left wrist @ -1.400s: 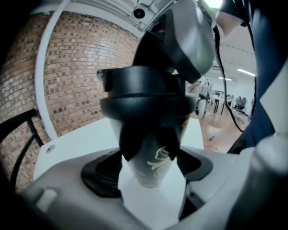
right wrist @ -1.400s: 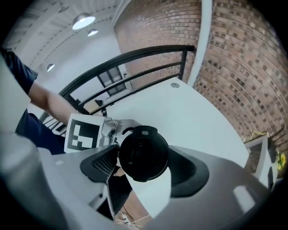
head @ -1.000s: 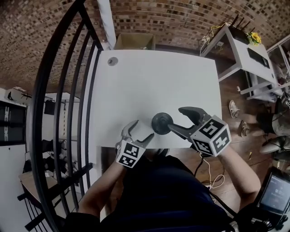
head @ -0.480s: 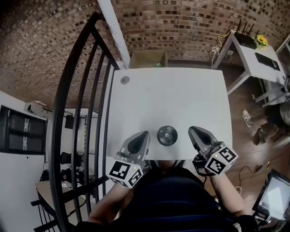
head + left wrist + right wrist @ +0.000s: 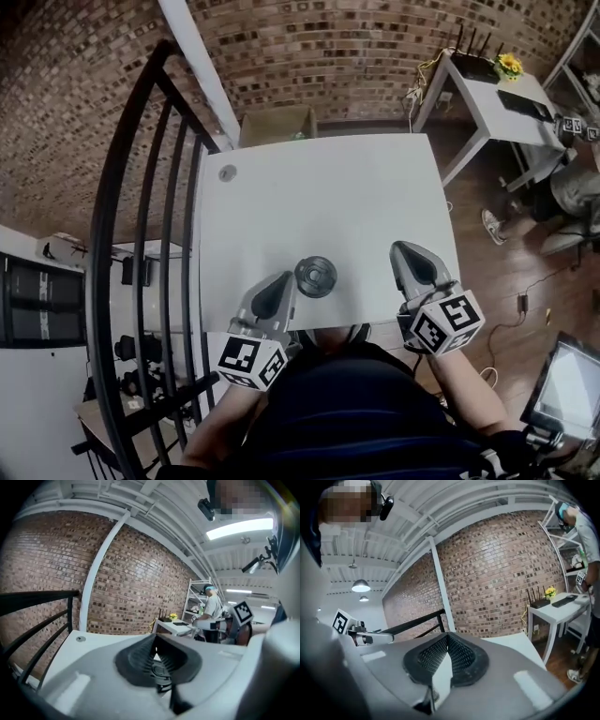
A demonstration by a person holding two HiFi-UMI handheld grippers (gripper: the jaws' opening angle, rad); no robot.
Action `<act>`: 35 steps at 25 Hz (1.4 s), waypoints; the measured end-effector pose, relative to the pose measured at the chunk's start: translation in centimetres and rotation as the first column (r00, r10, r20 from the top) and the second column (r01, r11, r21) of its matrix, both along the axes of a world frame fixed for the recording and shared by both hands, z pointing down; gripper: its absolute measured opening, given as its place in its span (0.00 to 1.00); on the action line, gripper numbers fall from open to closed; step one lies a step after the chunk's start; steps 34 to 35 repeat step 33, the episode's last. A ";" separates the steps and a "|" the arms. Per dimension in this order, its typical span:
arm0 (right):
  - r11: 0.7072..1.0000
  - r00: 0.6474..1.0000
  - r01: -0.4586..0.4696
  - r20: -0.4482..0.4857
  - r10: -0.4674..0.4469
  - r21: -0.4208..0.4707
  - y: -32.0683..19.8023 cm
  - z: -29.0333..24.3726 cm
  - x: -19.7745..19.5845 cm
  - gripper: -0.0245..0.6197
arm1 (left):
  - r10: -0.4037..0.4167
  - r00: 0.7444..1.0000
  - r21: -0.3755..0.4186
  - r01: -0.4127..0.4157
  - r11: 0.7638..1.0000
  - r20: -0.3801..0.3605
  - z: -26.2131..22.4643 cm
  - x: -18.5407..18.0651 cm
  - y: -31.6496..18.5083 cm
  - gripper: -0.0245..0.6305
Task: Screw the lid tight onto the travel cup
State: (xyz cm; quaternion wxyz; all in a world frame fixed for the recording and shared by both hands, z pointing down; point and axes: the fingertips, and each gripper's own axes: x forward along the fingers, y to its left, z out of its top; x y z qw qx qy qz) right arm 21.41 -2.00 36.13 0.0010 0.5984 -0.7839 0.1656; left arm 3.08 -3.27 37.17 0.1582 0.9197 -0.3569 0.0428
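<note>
The travel cup (image 5: pixel 316 276), dark with its round lid on top, stands upright near the front edge of the white table (image 5: pixel 319 197). My left gripper (image 5: pixel 281 279) hovers just left of the cup, shut and empty, not touching it. My right gripper (image 5: pixel 405 248) is further off to the cup's right, also shut with nothing in it. In the left gripper view the closed jaws (image 5: pixel 156 637) fill the frame and the cup's lid (image 5: pixel 161 672) peeks through the gap below them. The right gripper view shows its pads (image 5: pixel 448 635) pressed together over the bare table.
A black metal railing (image 5: pixel 141 187) runs along the table's left side. A cardboard box (image 5: pixel 277 124) sits beyond the far edge, and a round grommet (image 5: pixel 227 172) marks the far left corner. A white side table (image 5: pixel 487 89) with a router and flowers stands at the right.
Both grippers were open at the cup a second ago, the right one reaching to its lid. Both are now shut and drawn back from it, the left one raised.
</note>
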 end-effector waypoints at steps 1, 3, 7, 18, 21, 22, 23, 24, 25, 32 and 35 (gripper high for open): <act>1.000 1.000 -0.001 -0.020 0.002 0.020 -0.1 -0.3 -0.2 0.05 | -0.005 1.000 -0.005 0.005 1.000 -0.003 0.2 -0.3 -0.1 0.05; 0.998 0.998 0.001 -0.057 0.002 0.055 -0.3 -1.1 -0.7 0.05 | -0.009 1.000 -0.018 0.009 1.000 -0.014 0.4 -0.8 -0.4 0.05; 0.994 0.992 0.043 -0.123 -0.030 0.102 -0.8 -2.5 -1.1 0.05 | -0.028 1.000 -0.037 0.028 0.999 0.007 -0.5 -0.2 -0.7 0.05; 0.995 0.989 0.026 -0.150 -0.012 0.092 -0.1 -2.1 0.3 0.05 | -0.005 1.000 -0.056 0.006 0.998 0.025 0.3 1.1 -0.7 0.05; 0.995 0.988 0.019 -0.154 -0.004 0.093 0.0 -2.2 0.5 0.05 | 0.006 1.000 -0.050 -0.005 0.999 0.014 0.8 1.2 -0.8 0.05; 0.995 0.988 0.020 -0.154 -0.005 0.094 -0.1 -2.2 0.5 0.05 | 0.006 1.000 -0.049 -0.006 0.999 0.012 0.9 1.1 -0.9 0.05; 0.995 0.988 0.022 -0.154 -0.008 0.092 -0.2 -2.1 0.5 0.05 | 0.003 1.000 -0.052 -0.002 0.999 0.012 0.9 1.1 -0.9 0.05; 0.996 0.988 0.025 -0.152 -0.011 0.090 -0.2 -2.1 0.4 0.05 | -0.003 1.000 -0.057 0.004 0.998 0.015 0.9 1.1 -0.8 0.05; 0.996 0.988 0.029 -0.152 -0.015 0.087 -0.1 -2.0 0.4 0.05 | -0.009 1.000 -0.064 0.010 0.998 0.019 0.9 1.2 -0.6 0.05; 0.996 0.982 -0.011 -0.186 0.027 0.086 1.1 -3.6 3.1 0.05 | 0.035 0.999 -0.080 -0.036 0.996 -0.016 1.2 3.8 -0.2 0.05; 0.996 0.981 -0.019 -0.193 0.035 0.085 1.1 -4.0 3.4 0.05 | 0.040 0.999 -0.084 -0.042 0.996 -0.019 0.9 4.1 -0.3 0.05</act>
